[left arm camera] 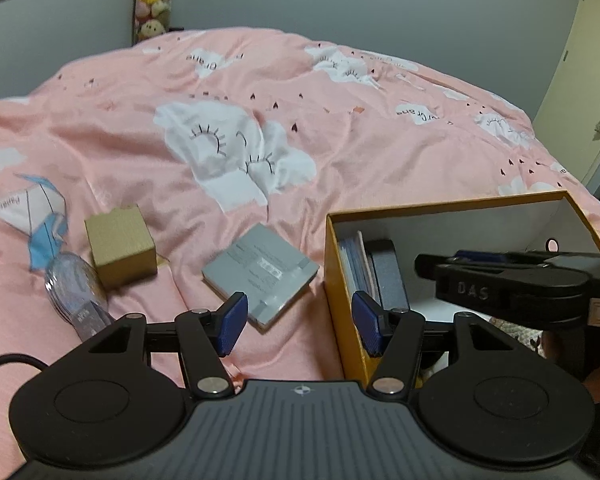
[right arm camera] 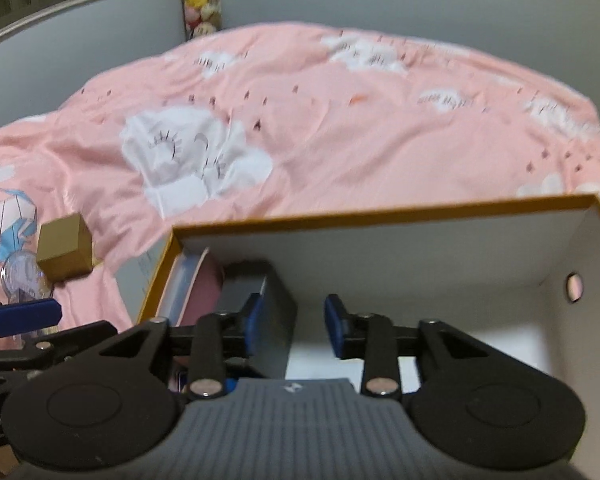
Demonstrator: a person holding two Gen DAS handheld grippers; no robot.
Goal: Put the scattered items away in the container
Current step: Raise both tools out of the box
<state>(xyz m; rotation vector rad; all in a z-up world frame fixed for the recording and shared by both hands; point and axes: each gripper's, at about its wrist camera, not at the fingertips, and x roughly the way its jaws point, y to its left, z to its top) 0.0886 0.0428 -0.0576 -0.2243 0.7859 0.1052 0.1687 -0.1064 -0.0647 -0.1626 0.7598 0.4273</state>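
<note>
Two grippers work over a wide pink duvet (left arm camera: 300,92) printed with white clouds, which fills the left wrist view from nine o'clock to three o'clock. Next in size, an orange-rimmed box (left arm camera: 334,276) with white inner walls sits on the duvet at four o'clock in that view and fills the lower right of the right wrist view (right arm camera: 380,212); upright against its left wall stand a thin blue-and-pink item (right arm camera: 196,284) and, just beside it, a dark grey block (right arm camera: 276,300). A flat grey box (left arm camera: 260,276) lies on the duvet just left of the container, near six o'clock from the view's centre. A small brown cardboard cube (left arm camera: 120,244) sits at eight o'clock, with a clear plastic item (left arm camera: 72,284) touching its lower left side. Inside the container, the right gripper (right arm camera: 292,330) hangs released, its blue pads apart, the left pad (right arm camera: 254,320) close beside the grey block; whether it touches is unclear. Nothing is between the spread pads of the left gripper (left arm camera: 300,326), which hovers between the flat grey box and the container's left wall.
</note>
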